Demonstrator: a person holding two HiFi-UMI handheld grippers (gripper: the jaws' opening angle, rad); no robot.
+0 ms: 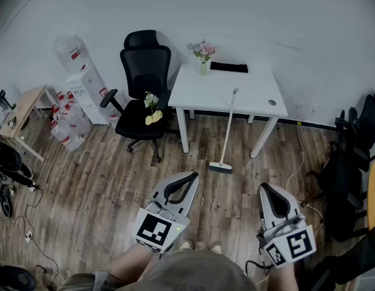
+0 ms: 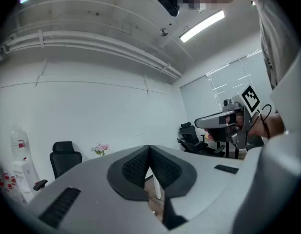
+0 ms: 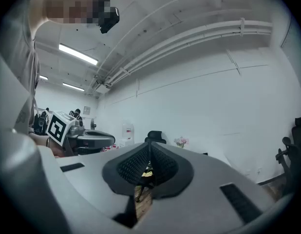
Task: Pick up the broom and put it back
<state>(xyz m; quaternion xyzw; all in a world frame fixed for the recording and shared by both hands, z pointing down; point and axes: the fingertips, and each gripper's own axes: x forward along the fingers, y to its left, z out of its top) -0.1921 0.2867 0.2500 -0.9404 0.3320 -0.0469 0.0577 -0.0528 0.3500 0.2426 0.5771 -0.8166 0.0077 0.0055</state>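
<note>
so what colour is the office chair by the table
The office chair is black, clearest in the head view.

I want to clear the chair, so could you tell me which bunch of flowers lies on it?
The yellow and white bunch lies on the black chair, on its seat; the pink bunch stands in a vase on the white table.

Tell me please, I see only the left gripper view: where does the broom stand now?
Observer: The broom leans on the front edge of the white table, its head on the floor.
Operator: Does the other gripper hold something?
Observer: No. The right gripper view shows the right gripper with jaws together, empty.
Operator: I see a chair. Is its seat free?
Observer: No, yellow flowers lie on it.
</note>
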